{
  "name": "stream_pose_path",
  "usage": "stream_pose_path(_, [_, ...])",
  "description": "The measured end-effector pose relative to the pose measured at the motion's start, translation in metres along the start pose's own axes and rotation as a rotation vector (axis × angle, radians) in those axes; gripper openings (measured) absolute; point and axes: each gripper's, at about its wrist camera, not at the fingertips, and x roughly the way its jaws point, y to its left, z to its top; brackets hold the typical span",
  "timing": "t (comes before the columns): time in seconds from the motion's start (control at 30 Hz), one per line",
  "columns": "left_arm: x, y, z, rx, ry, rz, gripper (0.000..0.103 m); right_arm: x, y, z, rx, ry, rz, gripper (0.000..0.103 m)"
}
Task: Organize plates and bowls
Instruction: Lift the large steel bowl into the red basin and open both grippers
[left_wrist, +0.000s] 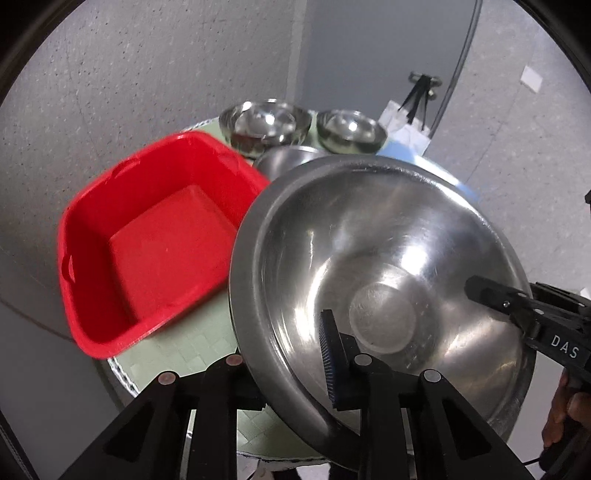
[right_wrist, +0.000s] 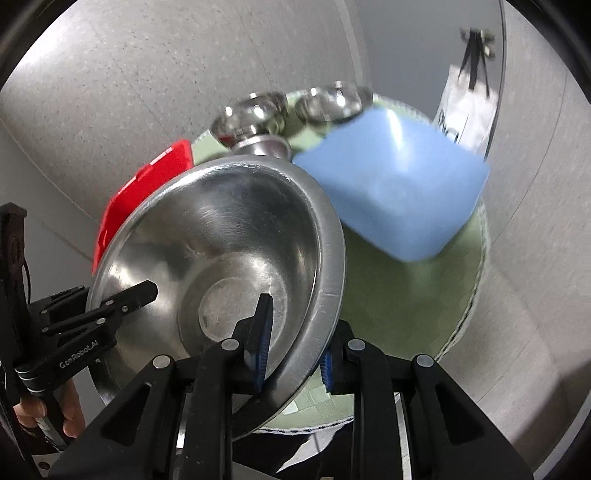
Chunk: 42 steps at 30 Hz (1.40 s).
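Observation:
A large steel bowl (left_wrist: 388, 266) is held tilted above the round table, gripped on opposite rims by both grippers. My left gripper (left_wrist: 295, 373) is shut on its near-left rim; it also shows in the right wrist view (right_wrist: 147, 291). My right gripper (right_wrist: 295, 354) is shut on the bowl's (right_wrist: 229, 240) right rim; it also shows in the left wrist view (left_wrist: 476, 291). An empty red tub (left_wrist: 155, 236) sits left of the bowl. A blue tub (right_wrist: 399, 192) lies upside down on the right. Smaller steel bowls (left_wrist: 266, 122) stand at the back.
The round table has a pale green checked mat (right_wrist: 406, 306). A second small bowl (left_wrist: 349, 131) stands at the back right, and another steel bowl (left_wrist: 284, 158) shows behind the held one. A white bag (right_wrist: 465, 107) hangs beyond the table. Grey floor lies all around.

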Motion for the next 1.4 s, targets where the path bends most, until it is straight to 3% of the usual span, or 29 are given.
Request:
stream_pose_path(0.13, [-0.023,0.014,0.003,0.005,-0.059,-0.039,0.019,-0.019,0.017,0.014,-0.022,-0.062,-0.008,0.022])
stream_pose_path(0.23, [-0.036,0.047,0.017,-0.029,-0.099,-0.06,0.019,-0.021,0.039,0.035,-0.055,-0.106,0.002,0.022])
stream_pose_path(0.53, [-0.071,0.141,0.027,-0.121,-0.14,0.024,0.019,0.024,0.122,0.092,-0.134,-0.107,0.089,0.022])
stream_pose_path(0.7, [-0.051,0.176,0.023,-0.146,-0.084,0.069,0.019,0.067,0.142,0.104,-0.143,-0.045,0.116,0.023])
stream_pose_path(1.07, [0.022,0.185,0.026,-0.172,0.049,0.087,0.019,0.139,0.154,0.1,-0.127,0.092,0.095,0.024])
stream_pose_path(1.4, [0.081,0.188,0.081,-0.146,0.076,0.147,0.021,0.17,0.161,0.094,-0.101,0.14,0.08,0.028])
